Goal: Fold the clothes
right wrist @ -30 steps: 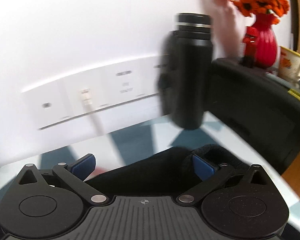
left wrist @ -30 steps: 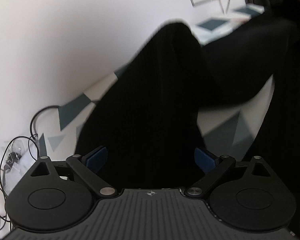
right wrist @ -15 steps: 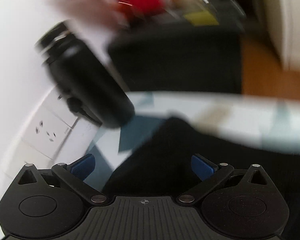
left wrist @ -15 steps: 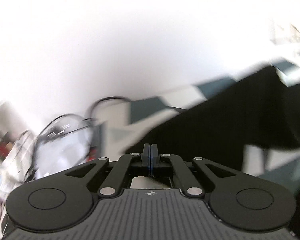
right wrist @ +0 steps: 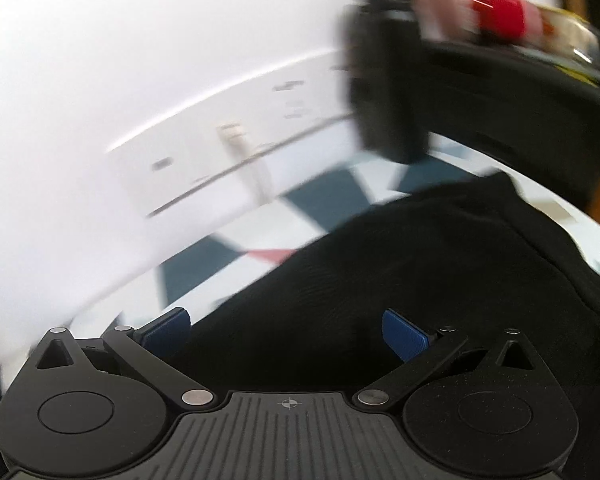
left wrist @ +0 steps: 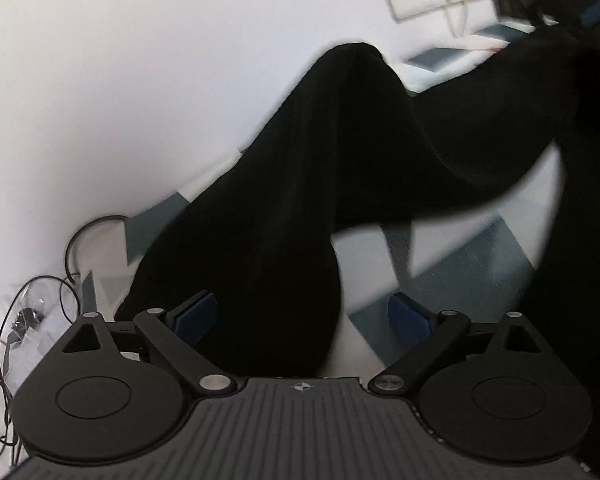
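A black garment (left wrist: 300, 184) lies spread over a white tabletop with grey-blue patches (left wrist: 460, 248), a long leg of it running toward the near left. The left gripper (left wrist: 304, 316) is opening wide, cloth between its blue pads but not pinched. The right gripper (right wrist: 286, 330) also gapes wide above the cloth, near a dark bottle (right wrist: 384, 72) by the wall.
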Available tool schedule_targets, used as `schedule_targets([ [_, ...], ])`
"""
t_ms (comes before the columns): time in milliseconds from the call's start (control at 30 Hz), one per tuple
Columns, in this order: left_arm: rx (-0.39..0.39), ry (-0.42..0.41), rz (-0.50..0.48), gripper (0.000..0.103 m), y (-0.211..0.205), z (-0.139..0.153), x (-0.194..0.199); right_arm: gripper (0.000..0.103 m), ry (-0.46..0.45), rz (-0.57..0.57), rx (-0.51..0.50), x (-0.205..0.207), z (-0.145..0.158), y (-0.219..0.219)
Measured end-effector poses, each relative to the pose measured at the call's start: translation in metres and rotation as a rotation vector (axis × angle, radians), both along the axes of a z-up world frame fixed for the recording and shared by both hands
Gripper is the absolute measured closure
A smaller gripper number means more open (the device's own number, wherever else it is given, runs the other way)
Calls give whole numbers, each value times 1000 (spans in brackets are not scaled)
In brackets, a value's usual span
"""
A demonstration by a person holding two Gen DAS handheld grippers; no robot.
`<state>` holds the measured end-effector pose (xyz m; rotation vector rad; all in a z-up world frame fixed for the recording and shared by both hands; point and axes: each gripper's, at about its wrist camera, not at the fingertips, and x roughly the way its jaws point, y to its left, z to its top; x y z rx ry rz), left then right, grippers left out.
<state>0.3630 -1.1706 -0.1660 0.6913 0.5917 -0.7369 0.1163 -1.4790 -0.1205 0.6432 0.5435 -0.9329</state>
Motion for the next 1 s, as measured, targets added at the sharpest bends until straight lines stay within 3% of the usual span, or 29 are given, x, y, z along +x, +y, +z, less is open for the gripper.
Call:
schedule_targets([
  [33,-12,6,12,25,-3,-2,6,1,15,65,-17,7,0,4],
  [67,-21,36,31,75,-3,0,18,1,31,130,-34,13,1,8],
  [100,-23,45,55,95,-2,2,24,1,48,188,-44,18,-1,16],
  [167,-27,59,104,96,0,6,36,1,83,304,-65,28,-3,33],
  [300,-119,-69,219,96,37,41,39,1,150,498,-120,43,-12,70],
  [467,-268,-144,359,96,110,106,25,1,175,580,-146,49,-13,101],
  [567,-256,-239,352,96,124,135,1,1,101,562,-146,53,-2,100],
  [733,-235,-284,335,96,125,150,-42,1,70,598,-42,79,0,101],
  [900,-180,-255,378,96,129,143,-59,1,87,699,-92,88,-5,122],
  [1000,-126,-254,390,96,128,125,-59,1,50,714,19,94,-12,117],
])
